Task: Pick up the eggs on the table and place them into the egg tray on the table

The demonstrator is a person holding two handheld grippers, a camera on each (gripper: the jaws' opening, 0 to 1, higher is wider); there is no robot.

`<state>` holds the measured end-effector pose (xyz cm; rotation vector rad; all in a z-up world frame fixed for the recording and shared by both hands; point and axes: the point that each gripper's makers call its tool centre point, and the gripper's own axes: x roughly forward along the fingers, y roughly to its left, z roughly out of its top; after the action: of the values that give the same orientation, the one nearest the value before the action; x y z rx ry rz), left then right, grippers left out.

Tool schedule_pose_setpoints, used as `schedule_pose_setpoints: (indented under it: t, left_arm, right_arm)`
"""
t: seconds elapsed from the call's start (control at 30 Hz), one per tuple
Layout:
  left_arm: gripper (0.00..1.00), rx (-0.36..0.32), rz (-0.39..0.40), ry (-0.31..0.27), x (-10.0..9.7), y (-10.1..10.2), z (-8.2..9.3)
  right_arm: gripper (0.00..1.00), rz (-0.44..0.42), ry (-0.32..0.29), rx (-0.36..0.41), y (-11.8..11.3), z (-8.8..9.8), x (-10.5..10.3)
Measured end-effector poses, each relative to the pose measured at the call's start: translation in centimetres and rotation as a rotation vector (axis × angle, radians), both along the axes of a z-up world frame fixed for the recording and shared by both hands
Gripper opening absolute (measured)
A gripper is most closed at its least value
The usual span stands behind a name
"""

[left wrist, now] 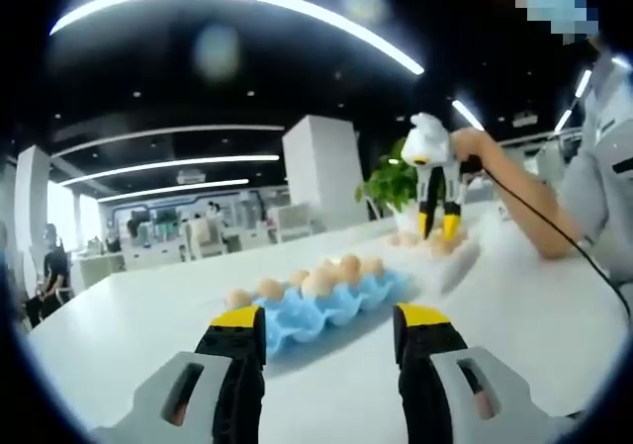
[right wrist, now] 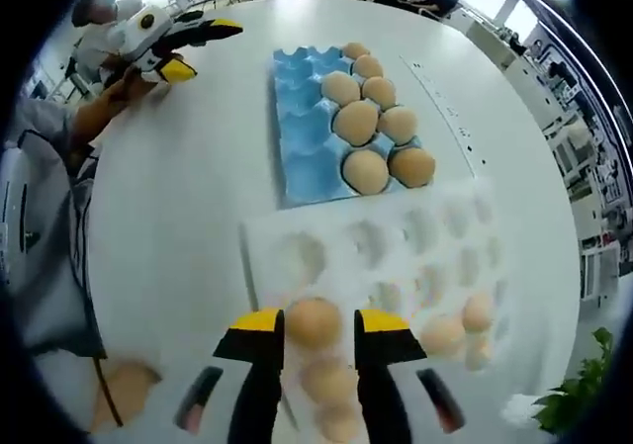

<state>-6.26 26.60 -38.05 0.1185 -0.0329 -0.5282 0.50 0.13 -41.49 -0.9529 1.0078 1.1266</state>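
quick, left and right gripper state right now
Left gripper: open, holding nothing, aimed at the blue egg tray.
Right gripper: jaws around an egg over the clear tray; grip cannot be told.

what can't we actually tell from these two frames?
- Right gripper view: whether the right hand-held gripper already pinches the egg between its jaws; contact blurred.
- Same view: egg count in the white tray; near part blurred, jaws cover some.
- Left gripper view: blue egg tray fill; low angle, eggs overlap.
- Left gripper view: what lies under the far gripper; too small.
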Motion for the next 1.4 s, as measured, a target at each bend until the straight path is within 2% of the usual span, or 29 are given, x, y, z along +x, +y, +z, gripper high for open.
schedule_pose_setpoints:
  t: [0.5,0.77,1.4]
  left_arm:
    - [0.52,-0.003,-0.001,0.005,0.1,-0.1,-0.1]
    - [0.52,-0.001,0.000,0.004,0.1,-0.1,-0.1]
    - [0.52,0.004,0.000,0.007,0.1,-0.1,-0.2]
  right_arm:
    - [0.26,-0.051,0.059,-0.058,-0.9,-1.1,0.1]
    - [0.26,-0.049,0.075,-0.073,-0.9,-1.6,0.0]
    - [0.27,-0.092,0.127,-0.067,-0.8,-2.3,-0.3]
